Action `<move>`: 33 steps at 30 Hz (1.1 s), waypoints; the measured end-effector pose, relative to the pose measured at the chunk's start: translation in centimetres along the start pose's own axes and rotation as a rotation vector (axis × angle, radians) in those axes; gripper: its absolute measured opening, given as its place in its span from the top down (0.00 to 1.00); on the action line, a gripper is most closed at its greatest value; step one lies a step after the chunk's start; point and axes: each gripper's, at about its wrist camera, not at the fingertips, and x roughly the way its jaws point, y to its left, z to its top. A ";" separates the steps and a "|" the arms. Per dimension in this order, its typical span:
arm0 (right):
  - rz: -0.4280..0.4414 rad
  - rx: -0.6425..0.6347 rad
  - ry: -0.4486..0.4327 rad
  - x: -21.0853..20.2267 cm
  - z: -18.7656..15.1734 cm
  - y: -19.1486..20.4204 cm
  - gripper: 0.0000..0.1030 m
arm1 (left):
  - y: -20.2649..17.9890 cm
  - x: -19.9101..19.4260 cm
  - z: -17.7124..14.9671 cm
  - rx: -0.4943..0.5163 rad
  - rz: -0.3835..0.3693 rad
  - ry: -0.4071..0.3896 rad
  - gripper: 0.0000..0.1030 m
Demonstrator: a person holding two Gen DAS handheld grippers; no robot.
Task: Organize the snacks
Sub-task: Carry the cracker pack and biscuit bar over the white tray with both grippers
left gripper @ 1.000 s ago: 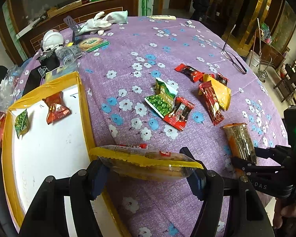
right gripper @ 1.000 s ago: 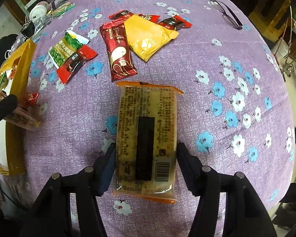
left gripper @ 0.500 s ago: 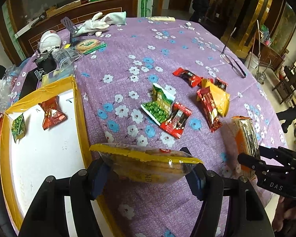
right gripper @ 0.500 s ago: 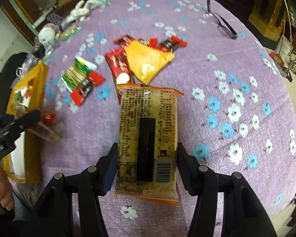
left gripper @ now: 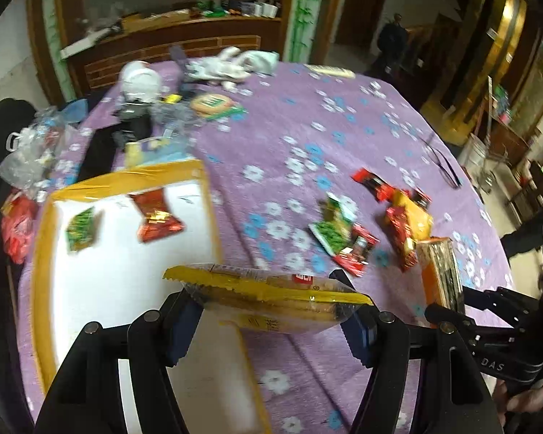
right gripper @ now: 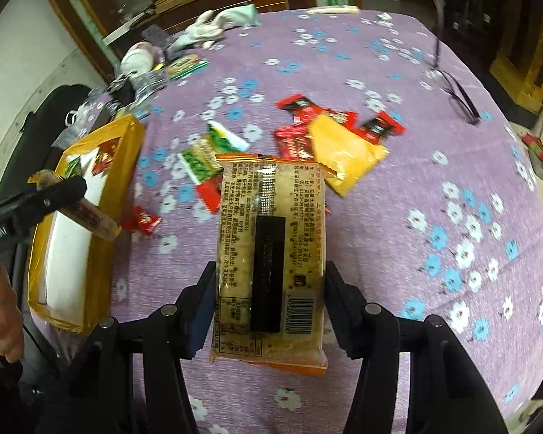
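Right tongs [right gripper: 269,289] clenched on orange-edged clear cracker pack [right gripper: 269,249], barcode and small print showing, above counter [right gripper: 434,217] near edge, left tongs [left gripper: 271,311] gripping yellow-trimmed biscuit pack [left gripper: 268,296] by yellow-rimmed tray [left gripper: 40,253], "DAS" on right tongs' frame, loose snack packets [right gripper: 329,137] mid-counter.

We see a matt purple tablecloth [right gripper: 398,238] of flowered fabric. The snack packets [right gripper: 347,152] look like glossy plastic film; our held cracker pack [right gripper: 269,264] has clear, shiny wrap. The box [left gripper: 43,238] near the left edge looks cardboard under glossy yellow tape.

Orange-edged snack pack [right gripper: 269,253] between jaws
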 end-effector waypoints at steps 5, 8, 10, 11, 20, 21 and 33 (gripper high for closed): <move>0.026 -0.085 0.012 0.1 1.0 3.4 0.47 | 3.5 -1.4 -0.2 -0.067 0.026 -0.034 0.30; 0.048 -0.132 0.021 0.3 1.5 5.6 0.47 | 5.7 -2.0 -0.6 -0.109 0.049 -0.044 0.30; 0.071 -0.154 0.031 0.4 1.9 7.1 0.47 | 7.3 -2.2 -0.9 -0.139 0.068 -0.047 0.30; 0.081 -0.165 0.036 0.5 2.1 7.8 0.47 | 7.9 -2.2 -1.0 -0.150 0.075 -0.047 0.30; 0.152 -0.291 0.045 1.3 3.7 15.7 0.47 | 13.1 -2.0 -2.8 -0.208 0.138 -0.027 0.30; 0.161 -0.301 0.050 1.6 3.8 16.7 0.47 | 13.4 -1.9 -3.0 -0.206 0.140 -0.024 0.30; 0.156 -0.312 0.129 7.1 3.2 23.0 0.47 | 16.7 -0.5 -2.2 -0.130 0.142 -0.004 0.30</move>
